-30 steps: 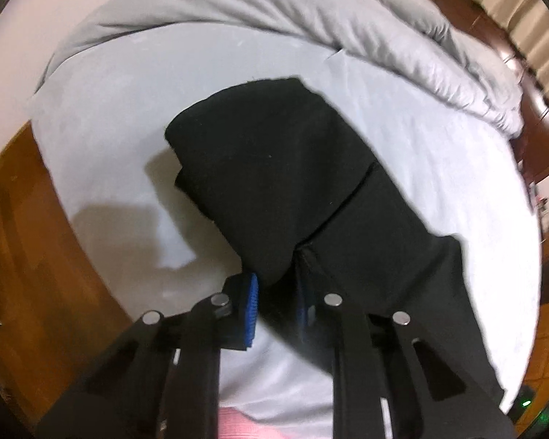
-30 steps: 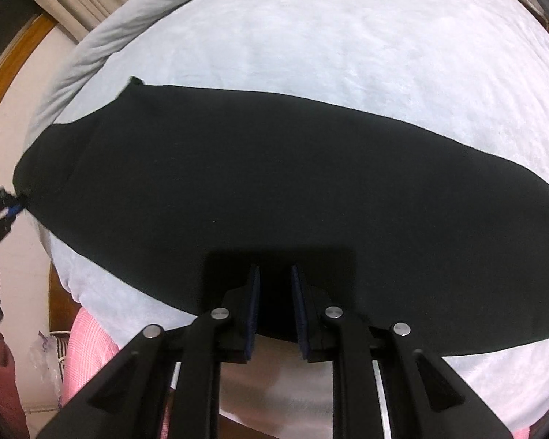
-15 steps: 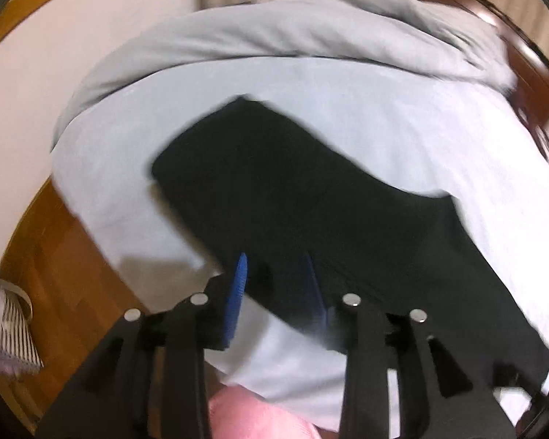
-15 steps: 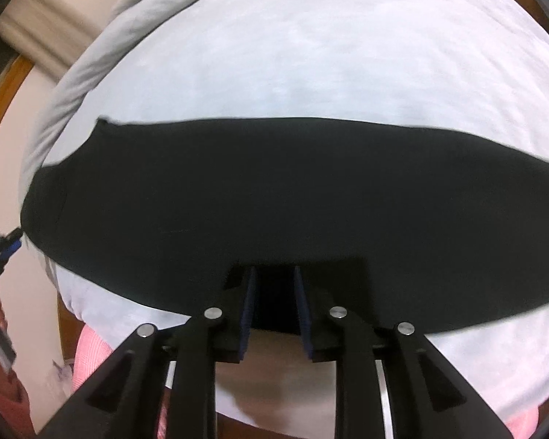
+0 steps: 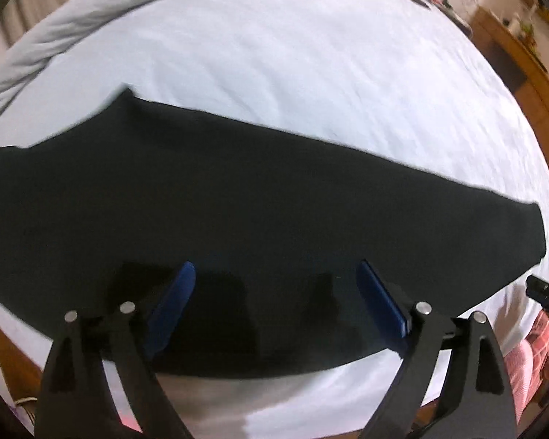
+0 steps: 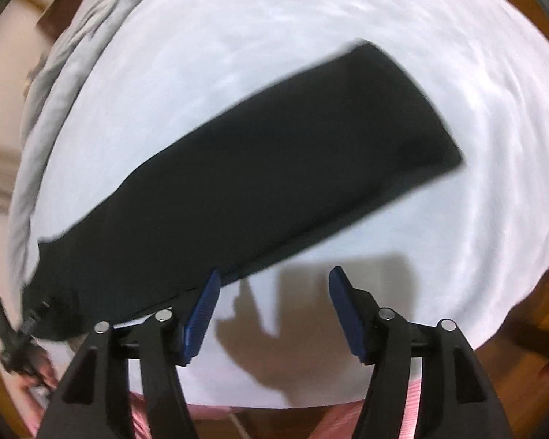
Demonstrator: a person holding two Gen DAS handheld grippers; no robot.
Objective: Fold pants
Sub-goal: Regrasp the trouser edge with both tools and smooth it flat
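Observation:
The black pants (image 5: 238, 212) lie flat as one long strip across the white bed (image 5: 311, 55). My left gripper (image 5: 274, 292) is open and empty, its blue pads hovering over the strip's near edge. In the right wrist view the pants (image 6: 260, 179) run diagonally from lower left to the leg hem at upper right. My right gripper (image 6: 272, 300) is open and empty above bare sheet, its left pad at the pants' near edge. The other gripper shows at the far right of the left wrist view (image 5: 545, 292) and the far left of the right wrist view (image 6: 14, 333).
A rumpled grey duvet (image 5: 55, 25) is bunched along the bed's far left side, also in the right wrist view (image 6: 36, 109). Wooden floor and furniture (image 5: 523, 47) surround the bed. My pink-sleeved arm (image 5: 530, 347) is near the bed's front edge.
Both grippers have let go of the pants and opened wide. The left view has swung right to face along the strip; the right gripper has pulled off the cloth toward the leg end.

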